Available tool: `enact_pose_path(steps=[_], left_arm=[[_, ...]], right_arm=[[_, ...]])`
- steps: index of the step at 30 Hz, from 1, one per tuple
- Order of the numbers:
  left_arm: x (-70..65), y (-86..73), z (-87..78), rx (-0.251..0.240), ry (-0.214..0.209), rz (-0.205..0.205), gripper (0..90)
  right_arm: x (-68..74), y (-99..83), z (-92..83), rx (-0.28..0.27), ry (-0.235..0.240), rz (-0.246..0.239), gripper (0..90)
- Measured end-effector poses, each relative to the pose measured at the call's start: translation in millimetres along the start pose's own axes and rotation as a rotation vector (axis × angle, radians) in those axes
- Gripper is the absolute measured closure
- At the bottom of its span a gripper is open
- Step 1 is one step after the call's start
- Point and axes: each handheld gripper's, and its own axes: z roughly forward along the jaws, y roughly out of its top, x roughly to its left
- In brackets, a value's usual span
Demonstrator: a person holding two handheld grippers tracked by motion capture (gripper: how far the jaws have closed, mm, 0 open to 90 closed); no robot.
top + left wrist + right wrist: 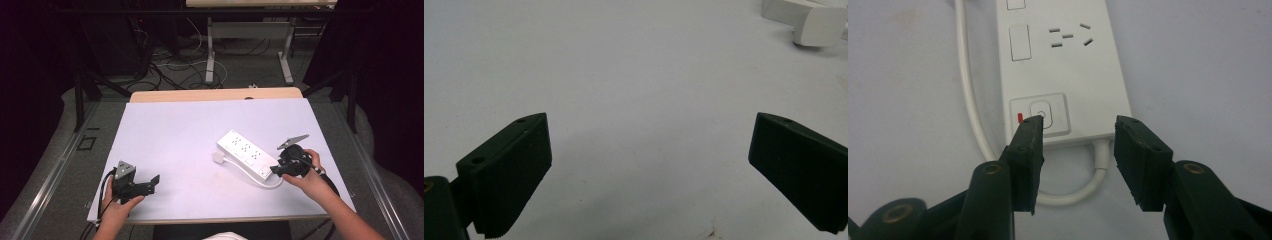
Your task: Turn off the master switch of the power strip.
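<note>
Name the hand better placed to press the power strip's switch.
Right. Its tongs sit at the power strip's switch, one tip on it. The left tongs rest far off, over bare table.

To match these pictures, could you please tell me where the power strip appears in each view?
High view: power strip right of centre, by the right gripper.
Left gripper view: top right corner.
Right gripper view: top centre, before the open jaws.
Shared landmark: its white cable.

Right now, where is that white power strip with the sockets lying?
In the high view the power strip lies slantwise on the right half of the white table, its switch end just in front of the right gripper, far from the left gripper.
</note>
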Motion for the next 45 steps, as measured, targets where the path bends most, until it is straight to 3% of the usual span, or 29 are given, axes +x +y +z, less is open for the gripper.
enact_pose_path(steps=[7, 9, 12, 16, 23, 24, 25, 26, 27, 29, 34, 35, 36, 37, 38, 40, 42, 45], left_arm=[[0.1, -0.3, 0.0, -0.003, 0.002, -0.003, 4.0], [0.1, -0.2, -0.2, -0.001, 0.001, -0.002, 4.1], [0.2, -0.2, -0.3, 0.001, 0.001, -0.002, 4.2], [0.2, -0.4, -0.3, -0.002, 0.001, -0.006, 4.3], [0.2, -0.6, 0.2, -0.01, 0.005, -0.008, 4.4], [0.3, -0.6, 0.2, -0.01, 0.005, -0.008, 4.4], [0.3, -0.6, 0.2, -0.01, 0.005, -0.008, 4.4], [0.4, -0.6, 0.1, -0.01, 0.005, -0.007, 4.4], [0.4, -0.6, 0.1, -0.01, 0.005, -0.007, 4.4], [0.2, -0.6, 0.2, -0.01, 0.005, -0.008, 4.5], [0.5, -0.6, 0.4, -0.009, 0.005, -0.009, 4.5], [0.5, -0.6, 0.4, -0.009, 0.005, -0.009, 4.6], [0.6, -0.6, 0.3, -0.01, 0.006, -0.009, 4.6], [0.6, -0.6, 0.3, -0.01, 0.006, -0.009, 4.6], [0.7, -0.5, 0.4, -0.012, 0.006, -0.007, 4.6], [0.8, -0.6, 0.2, -0.01, 0.007, -0.009, 4.6], [1.0, -0.7, 0.0, -0.009, 0.007, -0.009, 4.6], [1.2, -0.4, -0.8, -0.002, 0.004, -0.008, 4.7]], right_arm=[[5.9, 3.8, 6.9, -0.003, 0.006, -0.021, 68.2], [8.1, 5.6, 7.1, 0.019, 0.001, -0.018, 71.5], [10.1, 6.9, 10.4, 0.008, 0.022, -0.042, 76.2], [13.6, 10.4, 12.5, 0.046, 0.025, -0.05, 81.5], [16.1, 13.0, 17.6, 0.055, 0.034, -0.079, 88.7], [17.0, 13.3, 18.4, 0.061, 0.025, -0.069, 89.1], [17.7, 14.6, 16.8, 0.101, 0.025, -0.056, 89.4], [16.9, 13.9, 19.9, 0.062, 0.03, -0.064, 89.9], [17.4, 14.2, 21.0, 0.062, 0.031, -0.053, 90.0], [16.0, 14.7, 21.9, 0.068, 0.052, -0.063, 90.0], [17.0, 16.4, 26.4, 0.08, 0.036, -0.054, 90.0], [16.3, 18.4, 25.4, 0.119, 0.037, -0.069, 90.0], [17.2, 17.4, 28.0, 0.089, 0.036, -0.052, 90.0], [19.0, 18.0, 27.4, 0.115, 0.039, -0.022, 90.0], [16.4, 19.0, 29.0, 0.11, 0.037, -0.061, 90.0], [15.9, 17.8, 33.5, 0.069, 0.051, -0.066, 90.0], [17.6, 18.8, 32.9, 0.11, 0.041, -0.05, 90.0], [17.6, 18.8, 35.3, 0.092, 0.04, -0.053, 90.0]])
